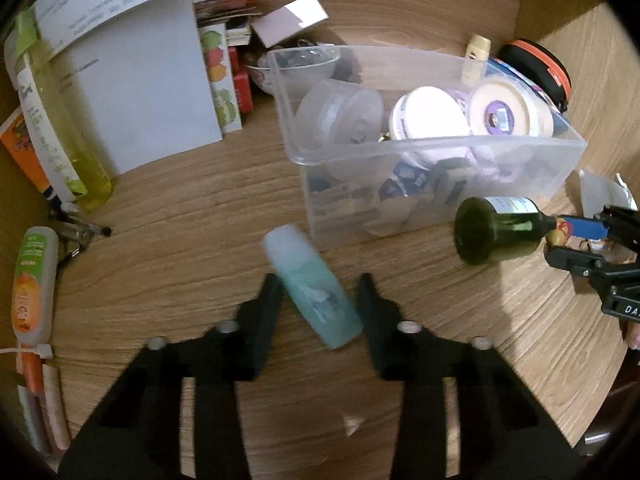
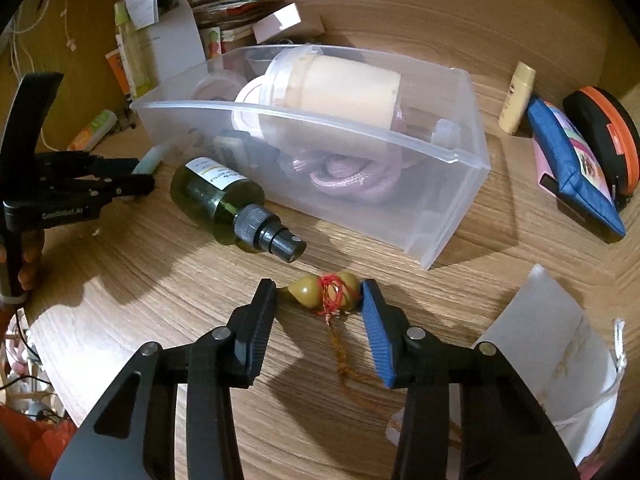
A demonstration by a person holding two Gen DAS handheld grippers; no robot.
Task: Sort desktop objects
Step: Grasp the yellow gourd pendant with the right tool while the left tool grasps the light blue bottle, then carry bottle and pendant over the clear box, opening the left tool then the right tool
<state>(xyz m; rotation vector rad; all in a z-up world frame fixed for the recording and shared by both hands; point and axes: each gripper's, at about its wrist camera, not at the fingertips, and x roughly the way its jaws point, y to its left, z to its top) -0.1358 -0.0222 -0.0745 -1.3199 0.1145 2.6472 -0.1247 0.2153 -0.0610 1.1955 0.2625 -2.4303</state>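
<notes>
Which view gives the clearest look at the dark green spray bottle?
The right wrist view: the green spray bottle lies on its side beside the clear bin, with label, ribbed collar and black nozzle all visible. The left wrist view shows mainly its round base and part of the label, near the frame's right edge.

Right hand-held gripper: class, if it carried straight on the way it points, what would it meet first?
The small gourd charm, which already lies between the fingers of the right hand-held gripper. Beyond it lies bare table, then probably the clear bin, though depth is hard to judge.
</notes>
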